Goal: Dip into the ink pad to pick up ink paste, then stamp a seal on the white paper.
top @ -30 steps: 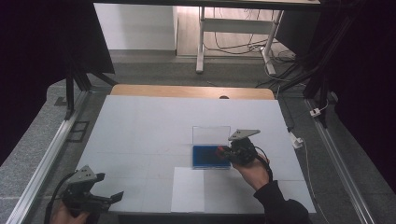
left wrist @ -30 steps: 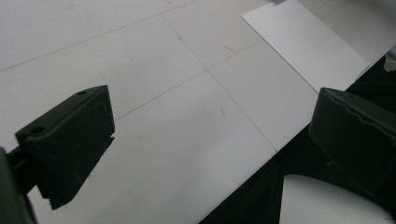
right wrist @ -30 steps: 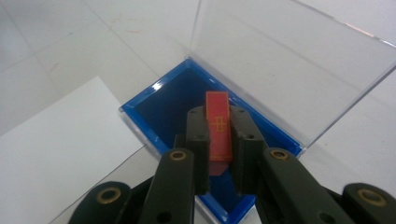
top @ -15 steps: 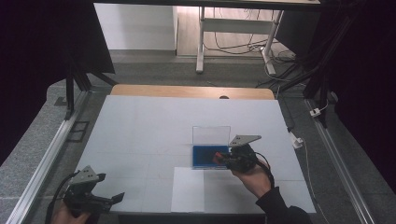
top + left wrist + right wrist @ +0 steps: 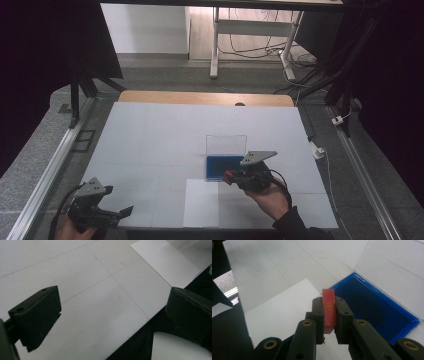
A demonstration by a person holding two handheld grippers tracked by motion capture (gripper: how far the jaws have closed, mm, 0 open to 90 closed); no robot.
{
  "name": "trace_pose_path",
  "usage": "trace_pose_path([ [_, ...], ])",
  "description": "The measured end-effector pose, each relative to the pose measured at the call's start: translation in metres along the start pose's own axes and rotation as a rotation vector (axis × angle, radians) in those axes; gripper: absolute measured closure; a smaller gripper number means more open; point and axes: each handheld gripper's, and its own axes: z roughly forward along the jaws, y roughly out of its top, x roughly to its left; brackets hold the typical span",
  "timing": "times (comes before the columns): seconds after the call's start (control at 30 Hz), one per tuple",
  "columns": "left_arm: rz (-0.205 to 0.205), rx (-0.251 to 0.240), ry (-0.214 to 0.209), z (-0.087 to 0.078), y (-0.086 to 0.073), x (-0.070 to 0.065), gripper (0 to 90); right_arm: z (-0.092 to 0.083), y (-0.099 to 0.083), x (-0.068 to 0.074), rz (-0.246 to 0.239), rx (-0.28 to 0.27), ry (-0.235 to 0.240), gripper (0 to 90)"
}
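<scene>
While we hold the small flat red block with a gold mark (image 5: 329,311) pinched edge-on between the jaws of our right gripper (image 5: 329,315), it hangs at lower centre of the right gripper view, just above the near left corner of the shallow blue tray with a raised clear lid (image 5: 372,305) and beside the white sheet of paper (image 5: 284,310). In the high view that gripper (image 5: 231,176) sits right of centre at the tray's front edge (image 5: 220,176), on the white table (image 5: 165,130). Our left gripper (image 5: 112,315) waits at the lower left of the high view (image 5: 122,212), its jaws spread wide with nothing between them, over the table's near edge. We judge the main risk to be the thin grip: the pads catch only the block's lower part, so a quick swing or a knock against the tray's blue rim could twist it loose or tip it out. The upright lid behind the tray could also be struck if we carry too far toward the top of the frame.
</scene>
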Motion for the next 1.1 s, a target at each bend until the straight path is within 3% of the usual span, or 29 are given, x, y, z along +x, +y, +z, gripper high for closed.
trace_pose_path([
  [0.17, -0.003, 0.000, -0.001, 0.000, 0.000, 0.001, 0.9, 0.001, 0.001, 0.008, -0.011, 0.004, 0.017, 79.6],
  [0.37, -0.003, 0.001, 0.000, 0.000, 0.000, 0.001, 0.9, 0.009, 0.002, 0.014, -0.014, 0.014, 0.082, 79.6],
  [0.53, -0.007, 0.002, 0.000, 0.001, 0.000, 0.001, 1.0, 0.016, 0.003, 0.024, -0.061, 0.037, 0.074, 79.6],
  [1.1, -0.008, 0.002, 0.000, 0.001, 0.000, 0.001, 1.1, 0.044, 0.007, 0.042, -0.131, 0.066, 0.104, 79.7],
])
